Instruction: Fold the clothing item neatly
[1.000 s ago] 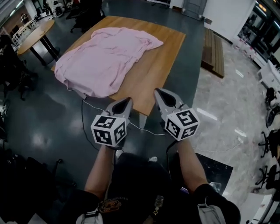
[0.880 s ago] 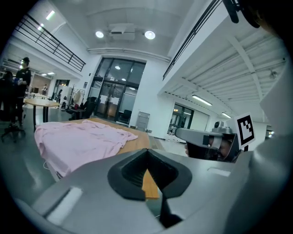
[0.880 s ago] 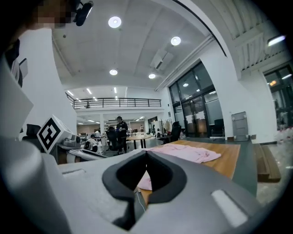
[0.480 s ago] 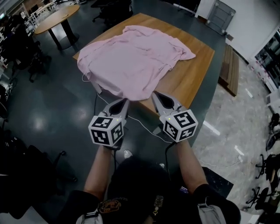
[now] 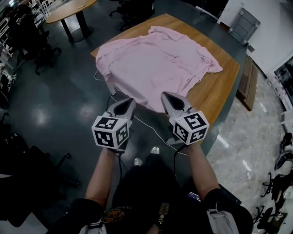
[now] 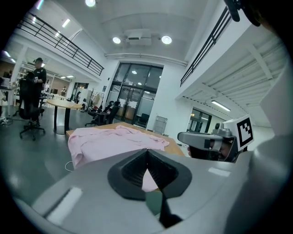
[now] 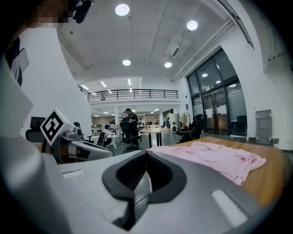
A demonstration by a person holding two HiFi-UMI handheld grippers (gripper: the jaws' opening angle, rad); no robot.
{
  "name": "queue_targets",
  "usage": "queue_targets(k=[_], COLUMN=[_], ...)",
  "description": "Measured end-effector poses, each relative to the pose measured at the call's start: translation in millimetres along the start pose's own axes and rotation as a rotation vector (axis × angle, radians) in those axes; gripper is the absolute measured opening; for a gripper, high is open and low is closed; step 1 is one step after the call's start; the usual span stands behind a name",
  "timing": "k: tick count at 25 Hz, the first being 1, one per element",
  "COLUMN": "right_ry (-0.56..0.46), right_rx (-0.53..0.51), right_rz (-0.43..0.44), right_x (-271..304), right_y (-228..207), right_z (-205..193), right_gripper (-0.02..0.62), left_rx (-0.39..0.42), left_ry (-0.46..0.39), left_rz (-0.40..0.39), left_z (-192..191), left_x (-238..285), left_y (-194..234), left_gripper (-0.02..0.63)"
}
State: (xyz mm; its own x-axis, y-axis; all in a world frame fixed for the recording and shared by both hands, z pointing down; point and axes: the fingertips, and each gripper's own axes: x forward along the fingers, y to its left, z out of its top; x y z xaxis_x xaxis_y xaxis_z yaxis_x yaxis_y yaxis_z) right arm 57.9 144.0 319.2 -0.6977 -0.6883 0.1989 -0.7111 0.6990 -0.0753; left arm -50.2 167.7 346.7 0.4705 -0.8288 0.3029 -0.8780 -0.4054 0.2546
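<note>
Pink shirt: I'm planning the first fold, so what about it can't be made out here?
- Head view: the near edge of the pink shirt, draped off the table corner, is partly behind the left hand-held gripper and right hand-held gripper.
- Both gripper views: each gripper's own body covers its near part.
- Everywhere: buttons, collar and which side faces up are too small to tell.

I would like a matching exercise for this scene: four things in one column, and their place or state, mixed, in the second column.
1 pink garment
2 left gripper
3 white cable
4 round table

a jaws shut, empty
b on the dark floor
c far back on the left
d spread on the square wooden table

Pairs: 1-d, 2-a, 3-b, 4-c
</note>
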Motion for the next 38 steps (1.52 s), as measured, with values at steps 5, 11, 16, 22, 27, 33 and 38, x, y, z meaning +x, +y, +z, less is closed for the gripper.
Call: queue_targets(k=[5, 11, 16, 22, 27, 33, 38], right_ry=[0.004, -0.008, -0.012, -0.014, -0.016, 0.000, 0.042], right_rx=[-0.004, 0.023, 0.063, 0.111, 0.134, 0.144, 0.149], right_rz=[0.042, 0.098, 0.115, 0.083, 0.036, -0.059, -0.194], right_x=[49, 126, 184, 230, 251, 264, 278], right_y=[-8, -18, -47, -96, -129, -155, -174], right_z=[-2, 1, 9, 16, 20, 17, 14], right_gripper=[0.003, 0.003, 0.003, 0.003, 0.003, 0.003, 0.003], left_rx=[0.011, 0.018, 0.005, 0.022, 0.045, 0.061, 0.121], left_ry=[0.006, 0.029, 0.085, 0.116, 0.134, 0.162, 0.192], left_rz=[0.034, 0.078, 0.056, 0.037, 0.008, -0.064, -0.171], left_z=[7, 20, 36, 62, 77, 82, 84], left_x=[17, 49, 96, 159, 198, 239, 272], left_y=[39, 97, 135, 166, 180, 197, 216], left_gripper=[0.008, 0.008, 0.008, 0.008, 0.008, 0.008, 0.008])
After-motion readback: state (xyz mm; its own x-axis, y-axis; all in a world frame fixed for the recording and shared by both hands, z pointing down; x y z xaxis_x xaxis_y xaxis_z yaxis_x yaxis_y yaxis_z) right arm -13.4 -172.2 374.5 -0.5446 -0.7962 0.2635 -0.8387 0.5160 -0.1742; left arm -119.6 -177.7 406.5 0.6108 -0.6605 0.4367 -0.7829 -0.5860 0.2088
